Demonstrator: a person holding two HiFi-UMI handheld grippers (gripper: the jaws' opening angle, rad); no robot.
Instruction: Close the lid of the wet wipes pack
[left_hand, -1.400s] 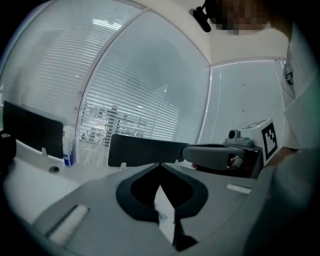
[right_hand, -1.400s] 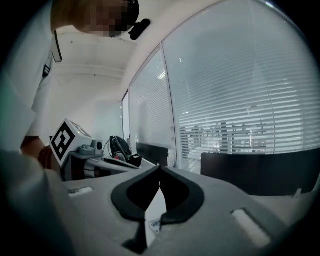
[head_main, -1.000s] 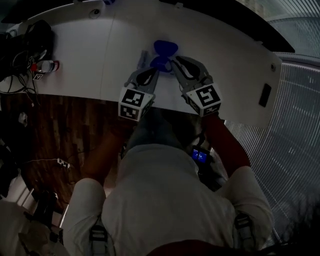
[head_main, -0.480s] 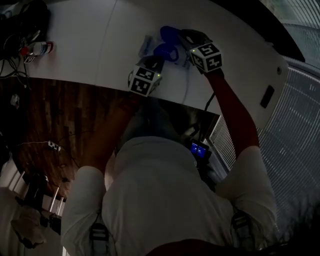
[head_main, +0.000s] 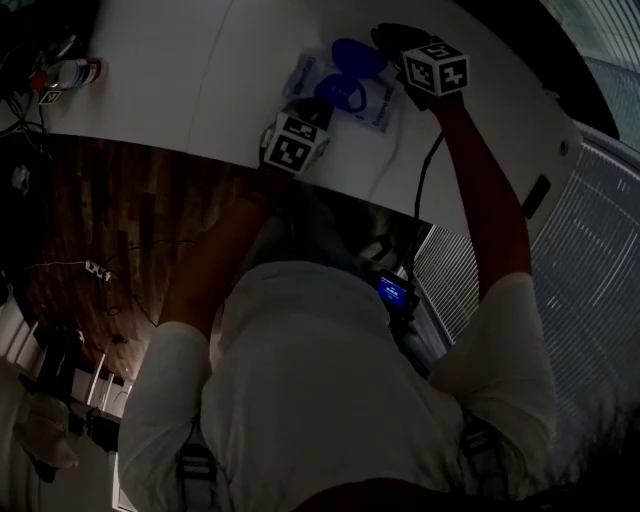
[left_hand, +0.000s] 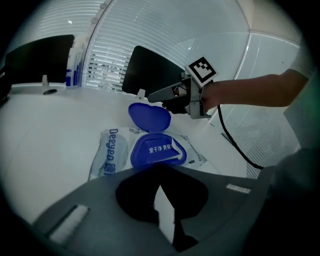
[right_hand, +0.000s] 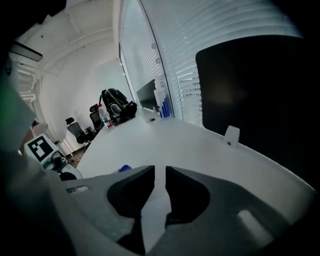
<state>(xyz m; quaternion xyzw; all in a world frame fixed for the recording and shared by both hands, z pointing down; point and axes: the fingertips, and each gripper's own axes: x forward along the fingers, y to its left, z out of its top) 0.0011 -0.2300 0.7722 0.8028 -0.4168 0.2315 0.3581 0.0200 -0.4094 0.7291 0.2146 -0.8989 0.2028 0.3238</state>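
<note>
i had both grippers over the white bench (head_main: 180, 90). the left gripper (left_hand: 159, 176) had its jaws pressed together at the tips, with nothing between them, and it sat low over the near edge of the bench.

the pack (left_hand: 112, 155) lay flat on the bench just ahead of that gripper. it was white with blue print. the lid (left_hand: 149, 116) stood open, tipped up and back from the blue frame (left_hand: 157, 152) on the pack's top, on the side far from the left gripper.

the right gripper (left_hand: 156, 96) was beyond the pack, facing the left one across it. its tips were just beside the lid's far edge, and i could not tell whether they touched it. in the right gripper view its jaws stood a thin slit apart. bare bench showed through the slit and nothing was gripped. a small patch of blue showed just to the left of its left jaw.

in the head view my right arm reached out long over the bench, while the left one stayed tucked in close.

a bottle (head_main: 78, 72) stood well off to the left of the left gripper, beside some dark cables (head_main: 30, 45).
</note>
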